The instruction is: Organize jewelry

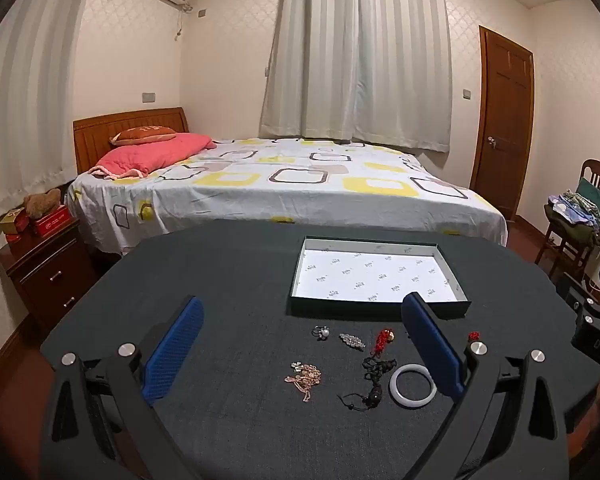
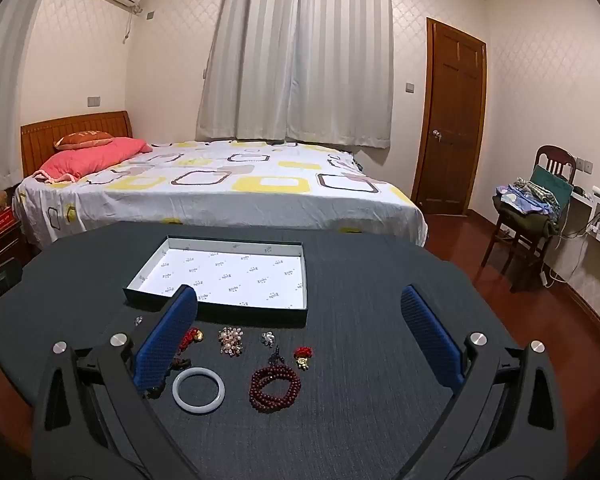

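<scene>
A shallow dark box with white lining (image 1: 376, 280) (image 2: 228, 272) lies open on the dark table (image 1: 228, 272). In front of it lie a white bangle (image 1: 413, 386) (image 2: 198, 389), a pearl ring (image 1: 321, 333), a silver brooch (image 1: 352, 340), a rose-gold chain (image 1: 304, 376), a red knot charm (image 1: 382, 338) and a dark cord pendant (image 1: 370, 380). The right wrist view adds dark red prayer beads (image 2: 275, 387), a pearl cluster brooch (image 2: 231, 340), a small silver piece (image 2: 267, 338) and a red-gold charm (image 2: 303, 356). My left gripper (image 1: 304, 340) and right gripper (image 2: 300, 336) hover open and empty over the jewelry.
A bed (image 1: 284, 184) stands just beyond the table. A nightstand (image 1: 44, 264) is at the left, a wooden door (image 2: 452, 120) and a chair piled with clothes (image 2: 532, 208) at the right. The right gripper's body shows at the left wrist view's right edge (image 1: 596, 320).
</scene>
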`<action>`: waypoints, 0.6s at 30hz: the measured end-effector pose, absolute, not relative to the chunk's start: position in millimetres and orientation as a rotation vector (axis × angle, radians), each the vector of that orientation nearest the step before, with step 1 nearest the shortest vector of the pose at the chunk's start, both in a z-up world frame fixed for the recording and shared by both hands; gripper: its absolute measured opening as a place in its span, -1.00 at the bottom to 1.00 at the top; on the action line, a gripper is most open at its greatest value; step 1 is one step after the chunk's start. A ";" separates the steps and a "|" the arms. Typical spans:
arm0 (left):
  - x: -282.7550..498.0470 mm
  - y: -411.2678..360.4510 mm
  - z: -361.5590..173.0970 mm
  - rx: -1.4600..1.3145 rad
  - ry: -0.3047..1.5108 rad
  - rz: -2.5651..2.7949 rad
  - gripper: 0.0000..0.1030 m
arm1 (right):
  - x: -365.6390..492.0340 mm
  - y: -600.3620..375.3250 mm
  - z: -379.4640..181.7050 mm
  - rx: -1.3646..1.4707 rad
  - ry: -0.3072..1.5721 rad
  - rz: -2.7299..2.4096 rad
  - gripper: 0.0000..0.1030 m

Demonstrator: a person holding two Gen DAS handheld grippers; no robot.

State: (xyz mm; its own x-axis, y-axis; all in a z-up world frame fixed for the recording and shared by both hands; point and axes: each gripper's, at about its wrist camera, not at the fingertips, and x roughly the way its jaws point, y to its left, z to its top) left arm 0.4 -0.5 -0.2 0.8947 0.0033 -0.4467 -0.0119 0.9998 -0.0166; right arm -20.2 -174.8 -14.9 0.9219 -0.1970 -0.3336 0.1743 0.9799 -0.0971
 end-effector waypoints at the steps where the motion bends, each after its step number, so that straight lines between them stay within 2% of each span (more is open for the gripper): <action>1: 0.4 -0.5 -0.1 -0.020 0.462 0.006 0.87 | -20.2 -174.6 -15.1 -0.066 0.350 -0.190 0.93; 18: -1.7 -1.7 -4.6 -0.025 0.466 0.008 0.87 | -20.2 -174.0 -16.8 -0.067 0.354 -0.191 0.93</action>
State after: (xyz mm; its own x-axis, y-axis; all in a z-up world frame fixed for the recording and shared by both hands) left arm -1.7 -1.7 -4.6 0.8932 0.0016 -0.4496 -0.0133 0.9997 -0.0228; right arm -20.2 -174.0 -16.8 0.9203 -0.1973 -0.3377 0.1740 0.9798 -0.0983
